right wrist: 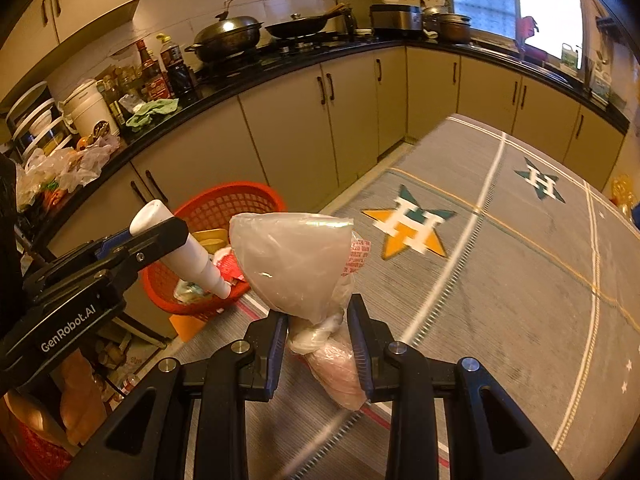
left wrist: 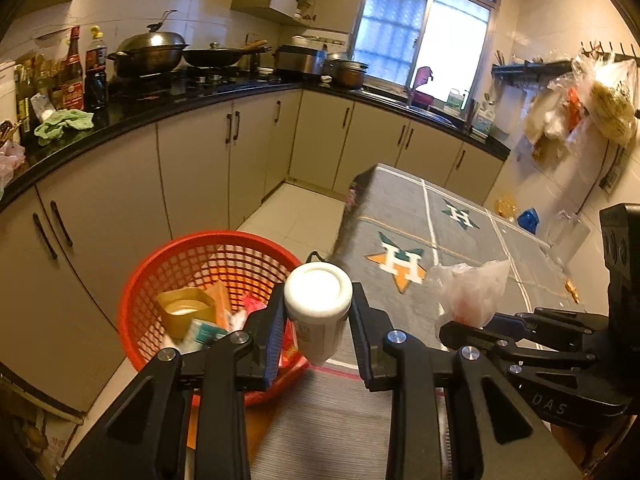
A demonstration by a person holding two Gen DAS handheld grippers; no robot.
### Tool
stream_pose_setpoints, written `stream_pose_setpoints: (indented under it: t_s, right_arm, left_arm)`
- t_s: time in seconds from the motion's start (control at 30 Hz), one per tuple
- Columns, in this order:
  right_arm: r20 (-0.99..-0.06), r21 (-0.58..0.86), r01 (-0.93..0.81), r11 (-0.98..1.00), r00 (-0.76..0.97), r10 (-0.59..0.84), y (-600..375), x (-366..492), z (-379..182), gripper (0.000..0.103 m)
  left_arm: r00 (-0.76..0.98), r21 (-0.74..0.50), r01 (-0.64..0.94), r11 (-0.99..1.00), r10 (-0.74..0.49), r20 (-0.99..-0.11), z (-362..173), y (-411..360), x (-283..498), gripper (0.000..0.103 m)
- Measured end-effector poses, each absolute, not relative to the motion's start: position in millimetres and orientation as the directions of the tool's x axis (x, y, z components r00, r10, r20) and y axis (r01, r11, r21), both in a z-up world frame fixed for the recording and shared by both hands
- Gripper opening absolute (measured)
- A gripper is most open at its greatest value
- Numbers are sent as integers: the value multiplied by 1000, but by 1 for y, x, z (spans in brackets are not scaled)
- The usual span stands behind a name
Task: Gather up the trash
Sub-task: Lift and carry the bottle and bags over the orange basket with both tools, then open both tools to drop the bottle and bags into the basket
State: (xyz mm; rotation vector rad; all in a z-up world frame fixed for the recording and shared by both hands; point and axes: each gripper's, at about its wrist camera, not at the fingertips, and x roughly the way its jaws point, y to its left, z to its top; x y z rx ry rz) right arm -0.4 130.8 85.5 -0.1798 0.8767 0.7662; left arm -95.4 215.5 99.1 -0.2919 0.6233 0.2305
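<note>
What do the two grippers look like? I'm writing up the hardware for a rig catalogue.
Both are matte black plastic with angular linkage arms joined by silver round pivot pins. The finger pads are blue. The left gripper body carries white "GenRobot.AI" lettering; the right gripper shows faint "DAS" lettering. No cables or sleeves are visible.

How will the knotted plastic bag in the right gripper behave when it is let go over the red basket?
The plastic bag looks thin and crumpled, so it is probably floppy and light. Its film may cling to the right gripper for a moment. Being soft, it should hardly bounce or roll in the red basket.
</note>
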Motion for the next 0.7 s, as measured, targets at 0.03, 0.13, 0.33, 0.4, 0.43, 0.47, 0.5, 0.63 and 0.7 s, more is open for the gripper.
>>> stream_pose_setpoints:
  t_s: [0.03,0.13,0.33,0.4,0.43,0.47,0.5,0.63,0.7]
  right_arm:
    - [-749,159,-674,721,394,533,135,0,86,33]
    - [-747,163,-685,710,385,542,149,1,87,33]
    - [-749,177,-704,688,358,558,178,1,86,33]
    - [-751,179,-710,681,349,561,188,1,85,33]
    - [-751,181,-713,678,344,563,193,1,85,33]
    - [-752,183,-715,675,340,565,198,2,84,33]
    - [-753,185,-716,673,337,566,201,2,83,33]
    - [-755,192,-721,666,324,570,214,5,80,33]
    - [-757,199,-720,665,318,570,218,8,78,33]
  left_arm:
    - [787,-196,-307,931,132,-603,99,221,-96,29]
    - [779,-189,-327,926,151,-609,97,233,-97,29]
    - [763,-190,-366,911,177,-622,90,258,-99,29]
    - [758,-190,-375,907,182,-627,86,264,-100,29]
    - [754,-190,-379,906,183,-631,84,266,-99,29]
    - [751,-191,-382,904,184,-635,82,268,-99,29]
    - [748,-191,-385,903,184,-637,80,270,-99,29]
    - [740,-194,-395,898,186,-646,73,276,-98,29]
    - [737,-195,-400,896,187,-650,71,279,-99,29]
